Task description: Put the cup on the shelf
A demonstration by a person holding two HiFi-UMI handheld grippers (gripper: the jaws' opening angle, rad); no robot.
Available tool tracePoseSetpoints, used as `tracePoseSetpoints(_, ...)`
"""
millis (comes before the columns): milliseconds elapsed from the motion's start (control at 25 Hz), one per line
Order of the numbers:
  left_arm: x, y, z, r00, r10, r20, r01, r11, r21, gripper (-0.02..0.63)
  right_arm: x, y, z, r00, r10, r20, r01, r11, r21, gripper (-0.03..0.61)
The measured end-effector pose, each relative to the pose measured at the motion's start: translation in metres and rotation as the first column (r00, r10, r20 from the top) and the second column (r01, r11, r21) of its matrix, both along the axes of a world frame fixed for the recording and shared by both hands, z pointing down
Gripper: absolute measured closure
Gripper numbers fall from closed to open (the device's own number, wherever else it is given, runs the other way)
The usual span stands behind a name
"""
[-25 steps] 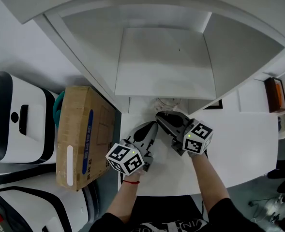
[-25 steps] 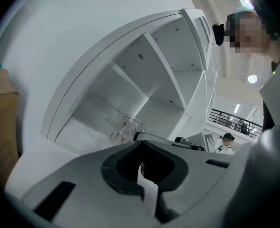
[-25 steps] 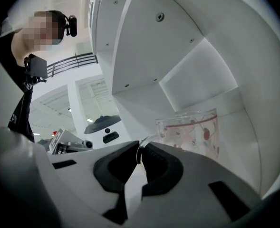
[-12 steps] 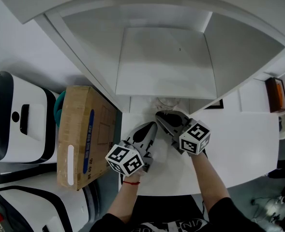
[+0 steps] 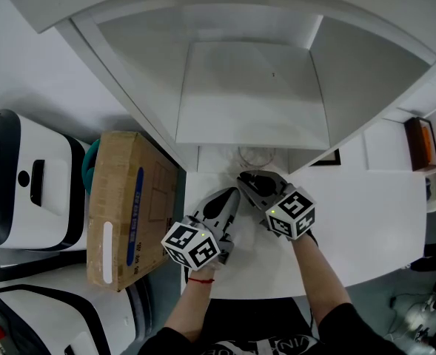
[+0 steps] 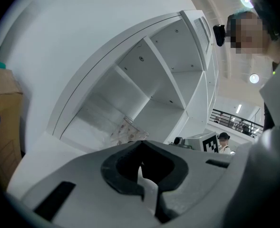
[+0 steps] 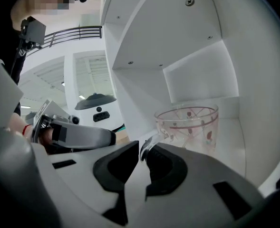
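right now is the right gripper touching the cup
Touching: right gripper view shows the right gripper pinching the clear handle of the cup.

White shelf (image 5: pixel 251 95) on table (image 5: pixel 366 220), cup (image 5: pixel 256 156) inside

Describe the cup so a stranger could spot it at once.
Start at the white shelf unit behind the white table. In the mouth of its table-level bay stands the cup, just ahead of the right gripper. It is the only clear glass thing there, dotted with small red marks.

One cup (image 5: pixel 256 156), two tools (image 5: pixel 233 195) (image 5: pixel 245 177), one box (image 5: pixel 129 205)
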State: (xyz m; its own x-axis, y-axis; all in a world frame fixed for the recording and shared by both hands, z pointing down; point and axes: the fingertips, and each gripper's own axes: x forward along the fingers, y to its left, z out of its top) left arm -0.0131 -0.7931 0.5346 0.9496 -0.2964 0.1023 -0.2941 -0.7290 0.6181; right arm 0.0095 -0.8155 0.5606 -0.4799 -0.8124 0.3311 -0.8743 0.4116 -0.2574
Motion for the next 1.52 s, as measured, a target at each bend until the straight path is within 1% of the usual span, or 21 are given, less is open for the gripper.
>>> tracePoseSetpoints(40, 0.000, 0.001, 0.000, 1.000, 0.000, 0.000, 0.000, 1.000, -0.001, 0.608, 0.000, 0.001, 0.001, 1.000, -0.001, -0.012, 0.001, 1.000, -0.006, 0.554)
tracePoseSetpoints(200, 0.000, 0.003, 0.001, 1.000, 0.001, -0.001, -0.001, 1.000, -0.002, 0.609, -0.001, 0.005, 0.005, 0.999, 0.001, -0.043, -0.002, 1.000, -0.018, 0.496)
tracePoseSetpoints(400, 0.001, 0.006, -0.001, 1.000, 0.002, -0.005, -0.002, 1.000, 0.000, 0.607, 0.001, 0.008, 0.005, 0.999, 0.029, -0.028, -0.030, 0.999, -0.019, 0.468)
tracePoseSetpoints(600, 0.000, 0.007, -0.002, 1.000, 0.001, -0.007, -0.001, 1.000, 0.003, 0.607, 0.006, 0.010, 0.004, 0.997, 0.081, -0.015, -0.081, 0.997, -0.012, 0.465)
tracePoseSetpoints(720, 0.000, 0.007, -0.003, 1.000, -0.002, -0.007, 0.002, 1.000, 0.005, 0.608, 0.012, 0.012, 0.007, 0.990, 0.131, -0.056, -0.132, 0.991, -0.016, 0.465)
tracePoseSetpoints(800, 0.001, 0.006, -0.004, 1.000, -0.002, -0.009, 0.003, 1.000, 0.006, 0.609, 0.015, 0.015, 0.010, 0.986, 0.142, -0.083, -0.145, 0.989, -0.023, 0.460)
tracePoseSetpoints(1040, 0.003, 0.007, -0.005, 1.000, -0.002, -0.011, 0.002, 1.000, 0.004, 0.609, 0.024, 0.022, 0.002, 0.986, 0.164, -0.037, -0.165, 0.986, -0.017, 0.459)
tracePoseSetpoints(1360, 0.010, 0.009, -0.007, 1.000, 0.005, -0.012, -0.005, 1.000, 0.003, 0.609, 0.031, 0.035, -0.004, 0.982, 0.188, -0.022, -0.189, 0.982, -0.013, 0.459)
tracePoseSetpoints(1520, 0.012, 0.011, -0.007, 1.000, 0.005, -0.012, -0.005, 1.000, 0.002, 0.608, 0.032, 0.042, -0.010, 0.978, 0.209, -0.010, -0.209, 0.978, 0.009, 0.462)
